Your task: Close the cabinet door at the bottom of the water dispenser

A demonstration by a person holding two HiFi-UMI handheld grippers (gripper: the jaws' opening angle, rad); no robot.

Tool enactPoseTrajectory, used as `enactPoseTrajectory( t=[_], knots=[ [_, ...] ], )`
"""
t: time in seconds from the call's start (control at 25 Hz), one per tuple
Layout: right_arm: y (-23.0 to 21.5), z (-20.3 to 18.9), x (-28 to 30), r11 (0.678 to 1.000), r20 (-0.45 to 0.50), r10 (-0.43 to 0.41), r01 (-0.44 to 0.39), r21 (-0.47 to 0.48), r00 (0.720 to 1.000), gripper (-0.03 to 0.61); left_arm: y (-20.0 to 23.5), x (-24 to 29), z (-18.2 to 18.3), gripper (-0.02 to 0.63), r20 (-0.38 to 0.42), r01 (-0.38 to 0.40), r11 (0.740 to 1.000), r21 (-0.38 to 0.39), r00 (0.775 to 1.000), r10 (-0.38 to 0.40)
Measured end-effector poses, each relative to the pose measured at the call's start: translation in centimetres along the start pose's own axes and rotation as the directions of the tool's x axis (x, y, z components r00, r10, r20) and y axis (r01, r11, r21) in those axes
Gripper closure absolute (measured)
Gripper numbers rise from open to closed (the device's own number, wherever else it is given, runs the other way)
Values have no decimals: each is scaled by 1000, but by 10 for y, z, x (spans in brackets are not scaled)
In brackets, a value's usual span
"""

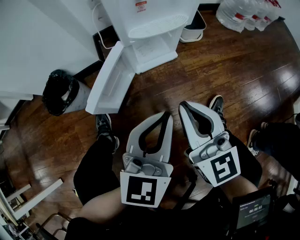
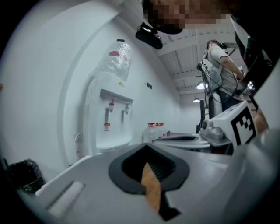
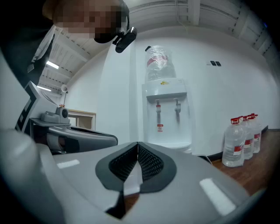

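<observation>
The white water dispenser (image 1: 150, 23) stands at the top of the head view against the wall. Its bottom cabinet door (image 1: 110, 79) hangs wide open, swung out to the left over the wooden floor. The open cabinet (image 1: 152, 49) shows a white shelf inside. My left gripper (image 1: 164, 115) and right gripper (image 1: 183, 105) are held side by side over the person's knees, well short of the door, both shut and empty. The left gripper view shows the dispenser (image 2: 111, 109) ahead with its bottle on top. In the right gripper view the dispenser (image 3: 166, 111) stands straight ahead beyond the shut tips (image 3: 138, 144).
A black-bagged waste bin (image 1: 61, 91) sits left of the open door. Several water bottles (image 1: 243, 14) stand at the top right, next to a small bin (image 1: 193, 28). Another person's shoe (image 1: 255, 140) is at the right edge. A metal rack (image 1: 14, 206) is at the bottom left.
</observation>
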State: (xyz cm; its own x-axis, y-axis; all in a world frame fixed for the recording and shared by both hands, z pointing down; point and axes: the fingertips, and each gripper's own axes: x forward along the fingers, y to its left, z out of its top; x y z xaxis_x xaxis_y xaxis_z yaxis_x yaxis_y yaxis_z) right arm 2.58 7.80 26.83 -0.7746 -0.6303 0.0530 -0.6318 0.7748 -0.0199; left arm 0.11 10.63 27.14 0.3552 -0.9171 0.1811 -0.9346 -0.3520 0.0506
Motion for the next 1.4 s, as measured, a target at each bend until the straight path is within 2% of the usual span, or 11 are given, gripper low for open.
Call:
enactPoseTrajectory(
  t=[0.2, 0.36, 0.48, 0.56, 0.64, 0.72, 0.8, 0.88, 1.08, 1.24, 1.4],
  knots=[
    [4, -4, 0, 1000, -18, 8, -7, 24, 1000, 574, -1, -1, 1, 594, 3, 3, 1000, -16, 1000, -3],
    [1, -1, 4, 1000, -4, 13, -13, 3, 1000, 574, 8, 0, 2, 594, 13, -10, 1000, 19, 1000, 10],
    [-5, -6, 9, 1000, -17, 9, -9, 16, 1000, 574, 36, 2, -27, 591, -113, -66, 998, 24, 991, 68],
    [-9, -11, 15, 999, -27, 8, -7, 36, 1000, 574, 70, 5, -47, 506, -173, -134, 988, 80, 974, 146],
    [-12, -16, 22, 999, -39, 7, -5, 50, 999, 574, 117, 5, -68, 426, -206, -234, 959, 160, 942, 264],
    [-15, -19, 29, 997, -47, 7, -3, 72, 999, 574, 166, -3, -91, 381, -279, -344, 918, 197, 878, 389],
    [-19, -16, 36, 993, -43, 6, -1, 118, 999, 574, 203, -11, -111, 380, -346, -424, 881, 209, 811, 472],
    [-24, -8, 45, 985, -32, 5, 0, 170, 999, 574, 225, -14, -123, 378, -383, -457, 865, 208, 775, 502],
    [-34, 6, 73, 986, -21, 20, -17, 167, 1000, 574, 244, -9, -132, 348, -443, -453, 873, 183, 754, 484],
    [-34, -2, 92, 986, -46, 56, -48, 163, 997, 574, 254, -6, -136, 321, -463, -452, 874, 180, 745, 480],
    [-31, -10, 114, 982, -69, 106, -93, 167, 992, 574, 260, -4, -153, 310, -518, -431, 889, 153, 732, 443]
  ],
)
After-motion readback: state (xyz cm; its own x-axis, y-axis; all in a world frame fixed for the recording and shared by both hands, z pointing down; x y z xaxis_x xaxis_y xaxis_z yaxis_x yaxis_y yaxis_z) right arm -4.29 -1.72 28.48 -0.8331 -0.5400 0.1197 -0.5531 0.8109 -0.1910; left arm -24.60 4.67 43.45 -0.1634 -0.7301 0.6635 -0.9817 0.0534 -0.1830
